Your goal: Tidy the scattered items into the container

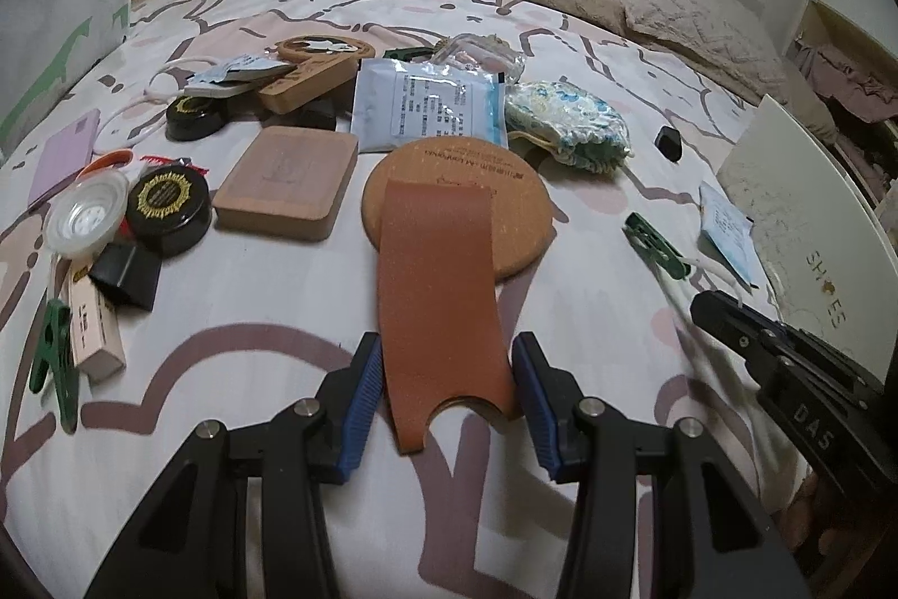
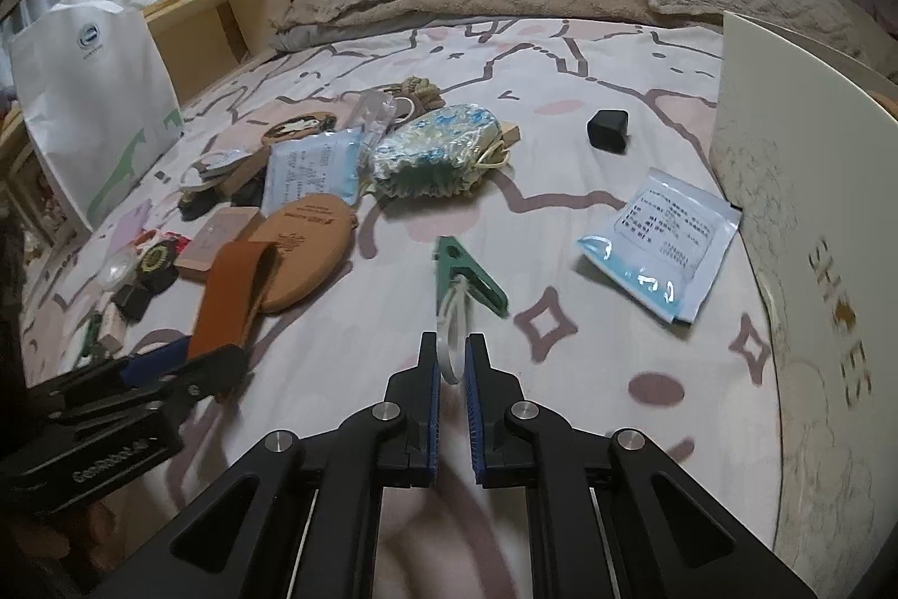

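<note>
A brown leather strip [image 1: 440,312] lies on the bed, its far end over a round cork coaster [image 1: 457,200]. My left gripper [image 1: 446,399] is open with its blue pads on either side of the strip's near end; it also shows in the right wrist view [image 2: 185,363]. My right gripper [image 2: 450,360] is shut on a white cord [image 2: 452,318] that is tied to a green clothes peg [image 2: 468,273]. It shows at the right edge of the left wrist view [image 1: 724,312]. The white shoe box [image 2: 808,228] stands at the right.
Scattered on the patterned bedsheet [image 2: 561,161] are a wooden block [image 1: 286,183], black round tins [image 1: 167,206], a blue-white sachet [image 1: 429,105], a floral pouch [image 1: 567,124], a second sachet [image 2: 662,239], a small black cube [image 2: 608,128] and another green peg [image 1: 56,363]. Blankets lie behind.
</note>
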The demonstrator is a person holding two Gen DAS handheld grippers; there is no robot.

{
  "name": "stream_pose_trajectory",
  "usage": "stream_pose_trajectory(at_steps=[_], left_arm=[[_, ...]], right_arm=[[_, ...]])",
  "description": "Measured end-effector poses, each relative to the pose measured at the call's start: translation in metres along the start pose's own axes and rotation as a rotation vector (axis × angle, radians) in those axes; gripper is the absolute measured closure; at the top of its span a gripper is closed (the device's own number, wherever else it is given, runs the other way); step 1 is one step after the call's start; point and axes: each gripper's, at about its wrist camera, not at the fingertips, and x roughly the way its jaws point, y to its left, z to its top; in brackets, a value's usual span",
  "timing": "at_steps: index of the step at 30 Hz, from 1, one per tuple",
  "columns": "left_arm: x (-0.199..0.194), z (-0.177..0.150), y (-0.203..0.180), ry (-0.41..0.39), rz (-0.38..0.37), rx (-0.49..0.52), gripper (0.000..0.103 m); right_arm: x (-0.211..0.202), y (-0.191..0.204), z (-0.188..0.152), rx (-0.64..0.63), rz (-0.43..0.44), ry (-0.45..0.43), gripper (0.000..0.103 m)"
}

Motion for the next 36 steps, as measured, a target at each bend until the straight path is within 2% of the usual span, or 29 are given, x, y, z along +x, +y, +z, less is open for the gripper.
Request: stream_pose_trajectory(at_steps=[16,23,27,29,31,33,35,36], left_arm=[[-0.021,-0.029,-0.013,-0.002,-0.022,0.051,0.056],[-0.024,-0.038,-0.022,0.0,-0.031,0.088,0.056],[-0.022,-0.037,-0.021,0.001,-0.035,0.071,0.056],[-0.022,-0.036,-0.019,0.001,-0.039,0.056,0.054],[-0.021,-0.035,-0.019,-0.001,-0.034,0.055,0.043],[-0.021,-0.035,-0.02,-0.006,-0.025,0.059,0.039],[-0.02,-0.035,-0.021,-0.007,-0.015,0.065,0.038],[-0.019,-0.035,-0.021,-0.009,-0.011,0.067,0.036]], right_arm=[[-0.028,0.012,-0.029,0.021,0.037,0.011,0.094],[-0.024,0.012,-0.03,0.015,0.043,0.029,0.094],[-0.018,0.015,-0.03,-0.014,-0.016,0.043,0.093],[-0.018,0.018,-0.03,-0.038,-0.05,0.036,0.093],[-0.018,0.018,-0.029,-0.048,-0.072,0.033,0.093],[-0.017,0.015,-0.028,-0.045,-0.078,0.038,0.092],[-0.015,0.012,-0.027,-0.038,-0.085,0.043,0.084],[-0.014,0.012,-0.027,-0.036,-0.092,0.042,0.061]])
